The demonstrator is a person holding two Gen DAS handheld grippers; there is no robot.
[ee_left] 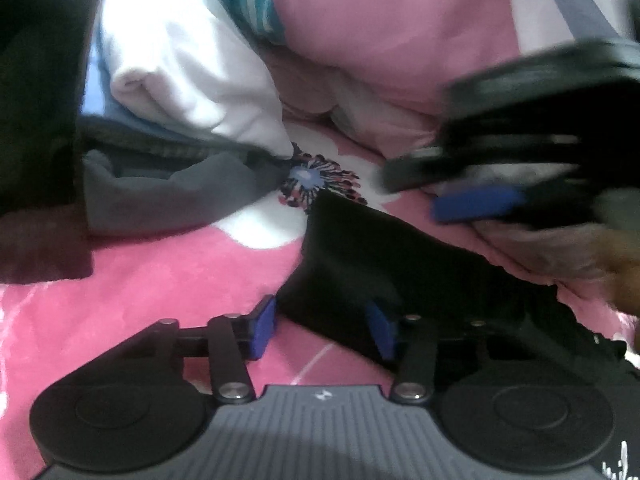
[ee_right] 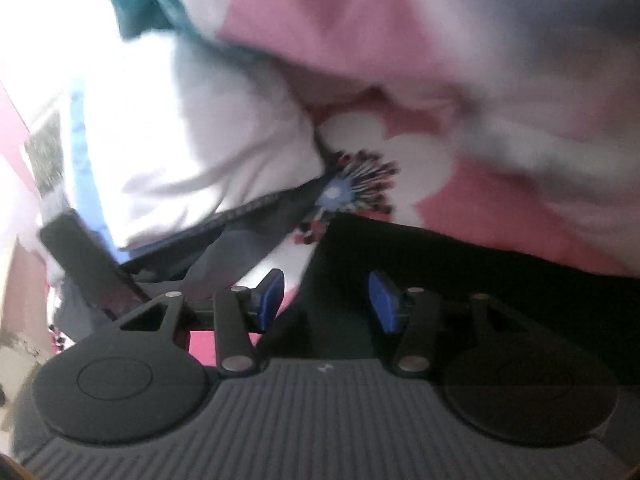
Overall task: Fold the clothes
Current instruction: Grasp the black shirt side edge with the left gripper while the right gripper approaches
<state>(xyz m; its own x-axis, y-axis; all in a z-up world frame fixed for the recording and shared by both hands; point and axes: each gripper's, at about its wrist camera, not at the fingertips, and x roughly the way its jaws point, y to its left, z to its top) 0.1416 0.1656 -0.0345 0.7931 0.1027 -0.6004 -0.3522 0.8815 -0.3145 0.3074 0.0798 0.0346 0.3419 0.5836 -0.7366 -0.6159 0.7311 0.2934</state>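
Note:
A black garment (ee_left: 400,264) lies spread on the pink floral bedsheet (ee_left: 160,280). My left gripper (ee_left: 322,328) stands open at the garment's near left edge. Its right pad (ee_left: 382,330) is over the black cloth and its left pad (ee_left: 262,328) is just off it, above the sheet. My right gripper (ee_left: 416,190) shows blurred at the right, above the garment's far edge. In the right wrist view the right gripper (ee_right: 327,302) is open over the black garment (ee_right: 480,280), with dark cloth under the gap and no pad pressing on it.
A folded white garment (ee_left: 180,60) rests on a grey one (ee_left: 160,200) at the back left. A black slab (ee_left: 36,120) fills the left edge. Teal striped cloth (ee_left: 248,0) and a rumpled pink quilt (ee_left: 380,40) lie behind. A hand (ee_left: 624,272) shows at the right edge.

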